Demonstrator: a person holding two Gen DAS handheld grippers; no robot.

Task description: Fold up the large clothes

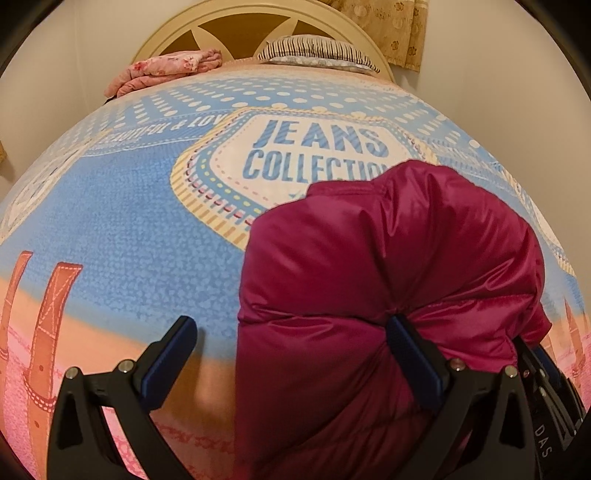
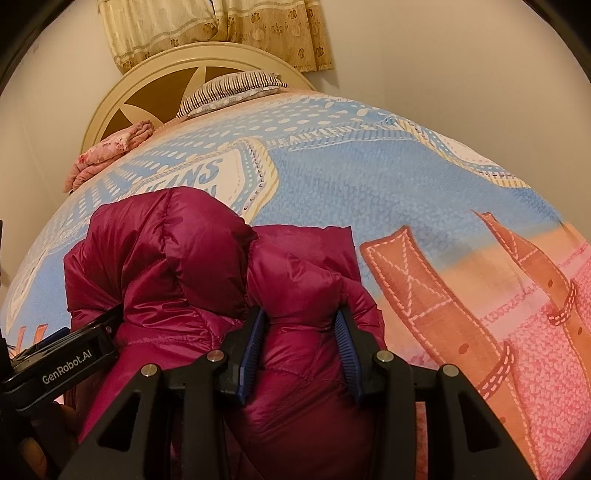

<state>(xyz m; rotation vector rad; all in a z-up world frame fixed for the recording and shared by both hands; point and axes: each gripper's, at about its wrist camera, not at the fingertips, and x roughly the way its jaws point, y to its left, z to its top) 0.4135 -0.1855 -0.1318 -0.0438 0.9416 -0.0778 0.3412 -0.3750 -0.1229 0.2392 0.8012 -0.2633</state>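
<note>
A magenta puffer jacket (image 1: 388, 258) lies bunched on the bed near its front edge. My left gripper (image 1: 291, 325) stands wide open. Its right finger (image 1: 413, 354) digs into a crease of the jacket, while its left finger (image 1: 170, 354) hangs over bare sheet beside the jacket's left edge. In the right wrist view, my right gripper (image 2: 301, 317) is shut on a puffed fold of the jacket (image 2: 207, 258), with both blue pads pressing into the fabric. The left gripper's black body (image 2: 62, 362) shows at the lower left, against the jacket.
The bed sheet (image 1: 122, 221) is blue and pink with a "JEANS COLLECTION" print. At the far end are a striped pillow (image 1: 317, 51), a folded pink blanket (image 1: 166, 70), a round cream headboard (image 2: 155, 70) and a curtain (image 2: 221, 29). Walls flank the bed.
</note>
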